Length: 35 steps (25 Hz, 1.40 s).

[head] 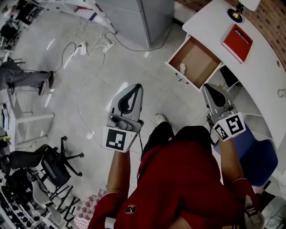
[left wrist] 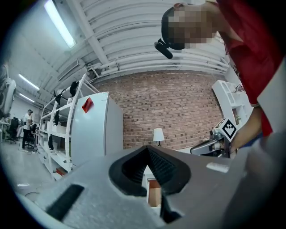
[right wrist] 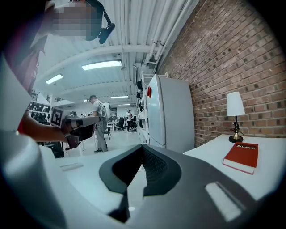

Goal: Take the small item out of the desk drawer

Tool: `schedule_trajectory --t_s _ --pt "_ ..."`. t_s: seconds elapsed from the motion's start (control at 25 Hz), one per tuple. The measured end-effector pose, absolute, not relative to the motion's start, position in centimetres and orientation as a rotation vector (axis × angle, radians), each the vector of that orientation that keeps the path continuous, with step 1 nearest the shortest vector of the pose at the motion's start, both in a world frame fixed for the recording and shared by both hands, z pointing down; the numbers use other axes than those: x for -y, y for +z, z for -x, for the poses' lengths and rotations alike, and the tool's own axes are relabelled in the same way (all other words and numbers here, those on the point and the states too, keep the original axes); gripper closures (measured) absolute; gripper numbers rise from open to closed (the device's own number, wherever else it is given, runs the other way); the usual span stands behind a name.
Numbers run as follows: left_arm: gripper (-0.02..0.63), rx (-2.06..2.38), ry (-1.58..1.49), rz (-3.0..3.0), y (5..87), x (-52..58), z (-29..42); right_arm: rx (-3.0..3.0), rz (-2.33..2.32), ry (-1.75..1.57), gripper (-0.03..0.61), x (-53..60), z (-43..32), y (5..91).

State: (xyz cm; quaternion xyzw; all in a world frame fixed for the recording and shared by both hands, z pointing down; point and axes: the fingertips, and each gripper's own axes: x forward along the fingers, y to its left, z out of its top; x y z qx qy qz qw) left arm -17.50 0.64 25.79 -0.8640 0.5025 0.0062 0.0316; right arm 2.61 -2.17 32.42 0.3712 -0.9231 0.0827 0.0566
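Drawer [head: 196,57] pulled out of desk [head: 210,24], open. Small item [head: 182,68] in drawer, at its front-left corner. Book [head: 237,42] on desktop, right of drawer; lamp [head: 235,13] on desktop above-right of drawer, beyond book. Cabinet [head: 134,18] on floor, left of drawer. Cables [head: 96,47] on floor farther left. Swivel chair [head: 53,162] far below-left of drawer.

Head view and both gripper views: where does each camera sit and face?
Head view: on the person's head, facing steeply down at the floor, open drawer, left claw and right claw; red shirt, forearms show.
Left gripper view: on the left claw, facing level at the brick wall and lamp; own shut jaws, right arm show.
Right gripper view: on the right claw, facing forward past the desk and red book; own shut jaws, left arm show.
Shared: lamp in both gripper views; each sees the other claw.
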Motion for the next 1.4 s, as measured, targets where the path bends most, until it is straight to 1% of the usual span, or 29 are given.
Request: schedule_trajectory --t_s 0.28,0.48,1.12,1.4 --pt "0.612 -1.491 0.018 2.71 27.5 4.4 18.8 2.727 -1.174 0.25 0.566 6.7 -1.3 34.5" --pt "0.612 -1.486 0.021 2.732 28.9 7.6 18.8 2.665 -1.168 0.274 0.566 9.8 -1.2 37.6" --pt "0.612 -1.509 -0.043 2.755 35.1 21.1 15.5 2.481 -1.026 0.51 0.563 21.2 -2.5 52.9" --pt "0.612 -1.542 -0.091 2.778 38.2 26.0 14.8 2.4 -0.919 0.622 0.526 24.5 -3.1 60.8"
